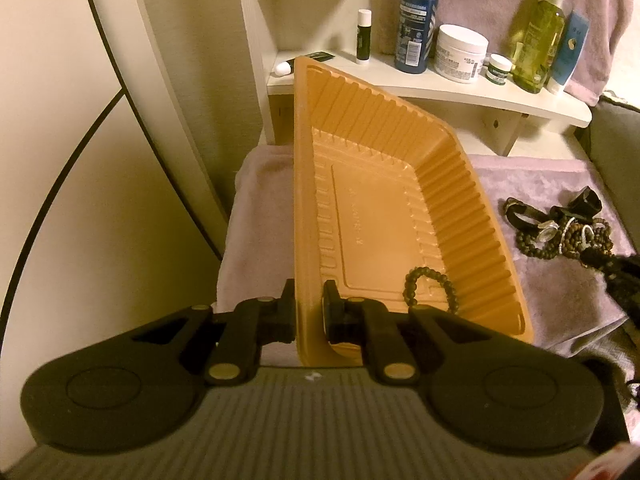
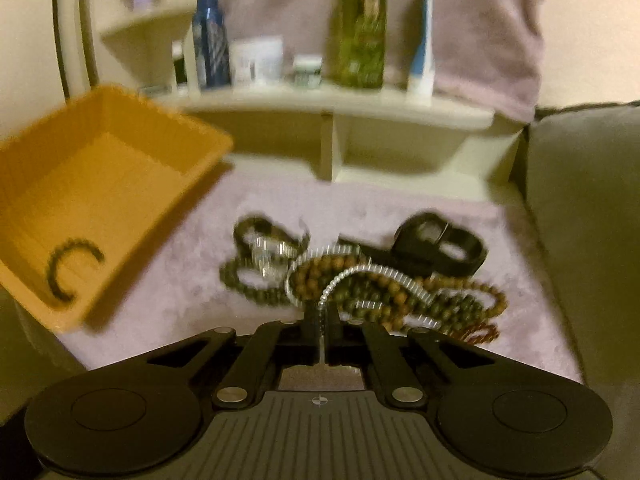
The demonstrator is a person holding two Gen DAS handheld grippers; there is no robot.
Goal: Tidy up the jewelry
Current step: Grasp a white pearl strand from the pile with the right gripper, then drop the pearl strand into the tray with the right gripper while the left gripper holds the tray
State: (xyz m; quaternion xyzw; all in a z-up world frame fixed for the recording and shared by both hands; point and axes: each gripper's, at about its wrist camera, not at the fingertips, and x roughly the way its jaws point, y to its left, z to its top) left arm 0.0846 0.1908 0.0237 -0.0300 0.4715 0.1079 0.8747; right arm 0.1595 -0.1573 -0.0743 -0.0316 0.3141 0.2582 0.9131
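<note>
An orange ribbed plastic tray (image 1: 380,200) is tilted above the pink towel, and my left gripper (image 1: 308,304) is shut on its near rim, one finger inside and one outside. A dark bead bracelet (image 1: 430,280) lies in the tray's low corner, and the bracelet (image 2: 72,268) shows again in the right wrist view. To the tray's right, a tangled jewelry pile (image 2: 360,284) rests on the towel: green and brown bead strands, a silver link chain (image 2: 360,270) and a black watch (image 2: 436,246). My right gripper (image 2: 322,316) is shut on the silver chain at the pile's near edge.
A pink towel (image 2: 192,300) covers the surface. Behind stands a cream shelf (image 1: 440,88) with a blue bottle (image 1: 414,28), white jars, a green bottle (image 1: 538,40) and a tube. A grey cushion (image 2: 580,208) borders the right side. A pale wall panel stands at the left.
</note>
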